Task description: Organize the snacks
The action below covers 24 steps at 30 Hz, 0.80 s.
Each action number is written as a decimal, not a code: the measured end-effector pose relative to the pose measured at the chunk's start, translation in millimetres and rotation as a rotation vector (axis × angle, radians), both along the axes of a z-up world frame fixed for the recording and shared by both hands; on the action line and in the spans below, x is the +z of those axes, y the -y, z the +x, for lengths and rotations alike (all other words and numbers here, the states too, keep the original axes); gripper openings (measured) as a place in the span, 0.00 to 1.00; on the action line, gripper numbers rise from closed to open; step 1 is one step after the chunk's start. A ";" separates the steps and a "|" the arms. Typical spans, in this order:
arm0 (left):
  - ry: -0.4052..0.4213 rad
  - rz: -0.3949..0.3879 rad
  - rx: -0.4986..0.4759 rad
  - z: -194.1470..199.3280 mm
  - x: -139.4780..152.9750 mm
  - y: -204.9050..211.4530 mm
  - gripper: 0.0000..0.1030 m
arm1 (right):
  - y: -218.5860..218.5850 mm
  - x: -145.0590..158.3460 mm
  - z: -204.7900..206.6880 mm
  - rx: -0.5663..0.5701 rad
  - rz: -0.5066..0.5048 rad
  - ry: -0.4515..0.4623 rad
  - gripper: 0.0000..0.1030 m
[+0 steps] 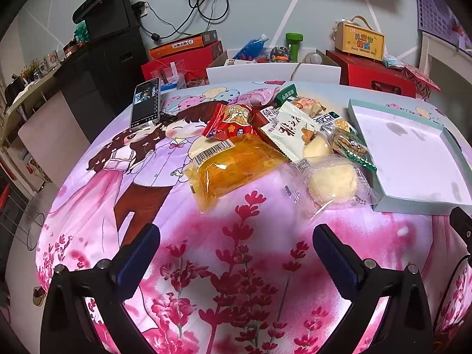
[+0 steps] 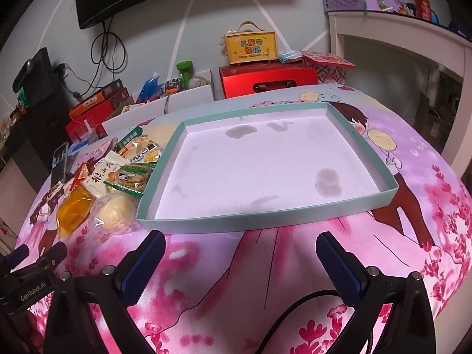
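1. Left wrist view: the left gripper (image 1: 236,250) hangs over the printed cloth (image 1: 206,265) with its jaws spread wide and nothing between them. The snacks lie in a loose heap ahead of it: an orange pack (image 1: 233,165) nearest, a round bun (image 1: 333,183) in clear wrap just beside it, a red pack (image 1: 233,122) and a white sachet (image 1: 289,132) behind. The heap touches the left wall of the tray (image 1: 383,203). A phone (image 1: 146,103) stands well apart to the left.

2. Right wrist view: the right gripper (image 2: 240,262) faces the tray (image 2: 236,224) head-on, its jaws also spread and empty. The tray's white floor is bare apart from a few dark stains. The heap (image 2: 118,177) sits against its left wall, and the other gripper shows at the lower left edge.

3. Step in hand: by my reading, nothing is sorted yet, and this is the approach to a first pick.

4. Next move: the orange pack or the bun is the easiest reach for the left gripper. Both look soft and slippery, so a light pinch on the wrapper edge seems wise, then a lift over the tray's low wall.
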<state>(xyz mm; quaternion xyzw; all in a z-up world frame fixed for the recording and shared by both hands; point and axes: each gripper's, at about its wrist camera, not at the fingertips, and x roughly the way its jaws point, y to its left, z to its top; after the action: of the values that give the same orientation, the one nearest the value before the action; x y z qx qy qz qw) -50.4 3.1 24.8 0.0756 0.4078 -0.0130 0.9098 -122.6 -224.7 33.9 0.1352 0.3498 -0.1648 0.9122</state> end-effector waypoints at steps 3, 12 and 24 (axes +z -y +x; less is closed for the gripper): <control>-0.004 0.007 0.000 -0.2 -1.5 0.2 1.00 | 2.0 -0.5 -0.8 -0.007 0.010 0.004 1.00; -0.002 -0.065 0.007 7.0 6.5 -11.8 1.00 | -2.8 6.5 1.0 0.023 -0.014 0.024 1.00; -0.124 -0.200 0.023 65.4 27.8 -29.9 1.00 | -43.6 26.3 52.6 0.249 -0.052 0.080 1.00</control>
<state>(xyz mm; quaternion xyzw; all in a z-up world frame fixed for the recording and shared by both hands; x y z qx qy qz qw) 15.0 33.0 52.7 -0.0214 0.4607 -0.0478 0.8860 -69.9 -181.1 60.3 0.0734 0.3228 -0.0540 0.9421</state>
